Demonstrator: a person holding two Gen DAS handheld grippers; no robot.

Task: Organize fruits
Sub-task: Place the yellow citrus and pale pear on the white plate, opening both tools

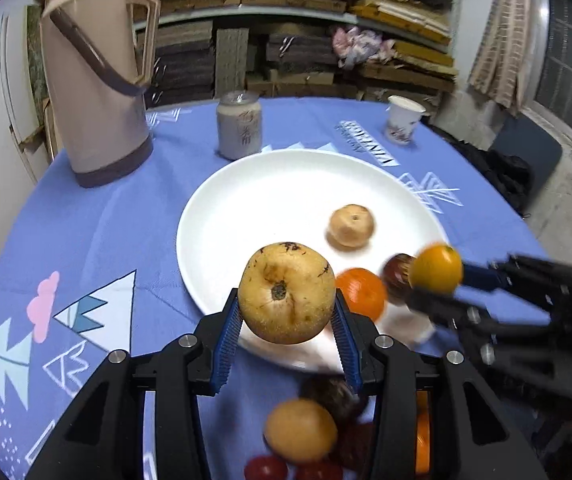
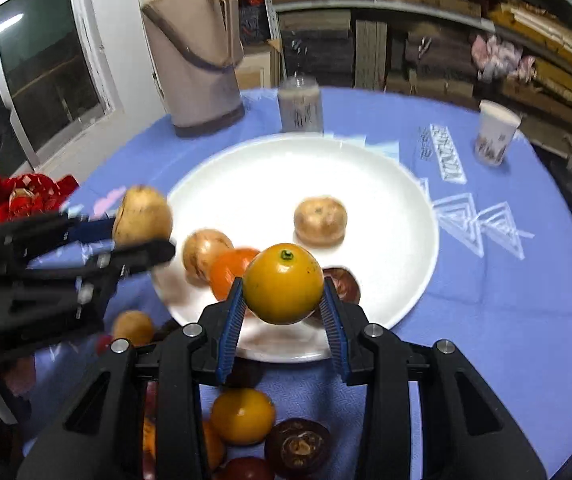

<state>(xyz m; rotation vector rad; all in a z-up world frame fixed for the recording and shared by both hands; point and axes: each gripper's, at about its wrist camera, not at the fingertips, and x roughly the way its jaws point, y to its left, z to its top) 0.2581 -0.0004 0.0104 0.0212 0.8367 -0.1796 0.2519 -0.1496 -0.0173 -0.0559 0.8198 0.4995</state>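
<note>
**Both claws carry fruit above the plate's near edge**

The left gripper [image 1: 286, 316] is clamped on a yellow-brown pear [image 1: 286, 292], its ribbed blue pads [image 1: 229, 340] pressing the fruit's widest flanks, with the dark calyx end facing the camera. The right gripper [image 2: 281, 308] is closed on a smooth yellow-orange citrus fruit [image 2: 283, 283], green stem button up, again pinched across the middle. Both fruits hang over the near rim of the white plate [image 1: 253, 196].

The pear looks firm, fairly heavy and rough-skinned, with russet speckling and brown scars; that skin should give the pads good purchase, but bruised patches suggest it would mark under a harder squeeze. The citrus is glossy and rounder, so it is likelier to slip or roll; a hold on its equator, as now, seems the safest.

On the plate lie a pale tan round fruit [image 1: 351, 226], an orange [image 1: 360, 293] and a dark reddish-brown fruit [image 1: 396, 276]. More fruit sits on the blue patterned tablecloth [image 1: 97, 224] nearer the camera, including a yellow one [image 2: 242, 416] and a dark maroon one [image 2: 297, 447].

The plate is glazed and slick, so round fruit will likely roll once released. Beyond it stand a frosted jar [image 1: 239, 124], a beige thermos jug [image 1: 93, 80] and a paper cup [image 1: 404, 119].
</note>
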